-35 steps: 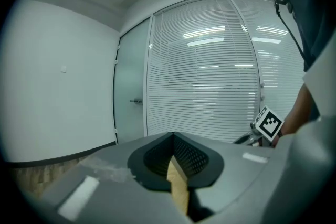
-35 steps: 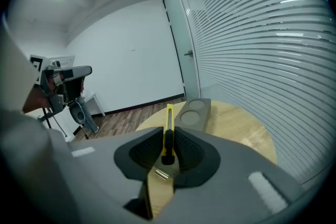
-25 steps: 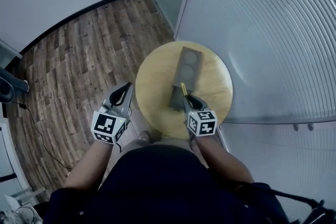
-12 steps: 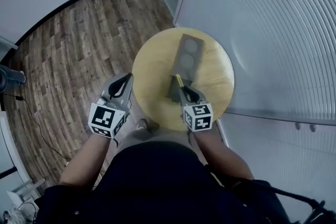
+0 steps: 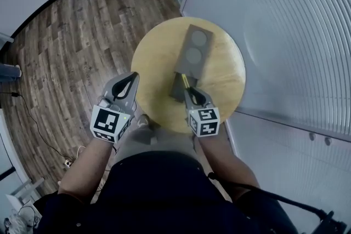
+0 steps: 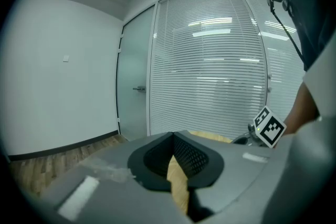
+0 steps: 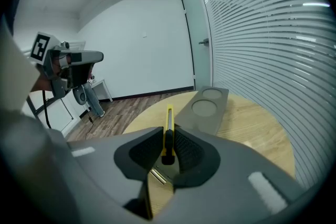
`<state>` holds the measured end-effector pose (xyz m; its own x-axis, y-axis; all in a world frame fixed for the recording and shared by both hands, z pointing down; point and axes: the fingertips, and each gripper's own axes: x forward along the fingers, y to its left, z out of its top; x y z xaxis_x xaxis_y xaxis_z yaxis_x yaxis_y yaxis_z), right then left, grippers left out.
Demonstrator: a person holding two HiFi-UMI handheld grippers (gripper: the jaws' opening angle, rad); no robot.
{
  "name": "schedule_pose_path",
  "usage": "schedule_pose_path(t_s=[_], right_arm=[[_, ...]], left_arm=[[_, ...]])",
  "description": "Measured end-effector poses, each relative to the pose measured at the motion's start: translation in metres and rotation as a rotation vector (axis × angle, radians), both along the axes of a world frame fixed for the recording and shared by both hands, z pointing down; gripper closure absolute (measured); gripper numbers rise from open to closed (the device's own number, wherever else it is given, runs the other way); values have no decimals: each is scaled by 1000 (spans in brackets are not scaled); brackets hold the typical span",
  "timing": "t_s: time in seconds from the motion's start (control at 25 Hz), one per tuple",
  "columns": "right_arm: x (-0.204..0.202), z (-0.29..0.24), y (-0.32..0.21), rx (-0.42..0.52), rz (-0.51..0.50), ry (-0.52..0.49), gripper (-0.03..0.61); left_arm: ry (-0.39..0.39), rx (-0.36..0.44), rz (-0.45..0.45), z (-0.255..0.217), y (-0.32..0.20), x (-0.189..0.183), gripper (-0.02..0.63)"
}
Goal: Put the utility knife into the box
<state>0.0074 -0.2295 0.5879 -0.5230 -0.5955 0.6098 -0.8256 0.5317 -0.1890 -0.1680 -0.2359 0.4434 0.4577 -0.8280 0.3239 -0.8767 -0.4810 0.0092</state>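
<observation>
A grey box (image 5: 193, 52) with two round recesses lies on the round wooden table (image 5: 156, 60). The same box (image 7: 206, 108) shows ahead in the right gripper view. My right gripper (image 5: 189, 91) is shut on the yellow utility knife (image 5: 185, 81), which points forward over the box's near end. Its pads clamp the knife's (image 7: 169, 126) rear part, and the blade end sticks out past the fingertips. My left gripper (image 5: 128, 83) hangs at the table's left edge, shut with nothing in it; wood shows through the slit below its tips.
The table stands close to a wall of white blinds (image 5: 285, 24) on the right, with a glass door (image 7: 195, 44) behind it. Wood-plank floor (image 5: 71, 35) lies to the left. A person's torso and arms fill the bottom of the head view.
The head view has shifted, so the table sits higher in the picture. My right gripper still holds the knife over the box's near end. The left gripper stays by the table's left edge.
</observation>
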Motion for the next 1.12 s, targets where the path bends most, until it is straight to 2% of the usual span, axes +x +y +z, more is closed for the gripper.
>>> schedule_pose_path(t_s=[0.24,0.56,1.0,1.12], right_arm=[[-4,29,-3,-46,-13,3,506],[-2,50,-20,-77,-25,24,506],[1,59,-18,-62,-37,21,505],[4,62,-18,-55,-40,13,474]], left_arm=[[1,-12,-18,20,-6,4,611],[8,-73,-10,45,-19,12,611],[-2,-109,-37,62,-5,11,611],[1,-107,-41,64,-3,14,611]])
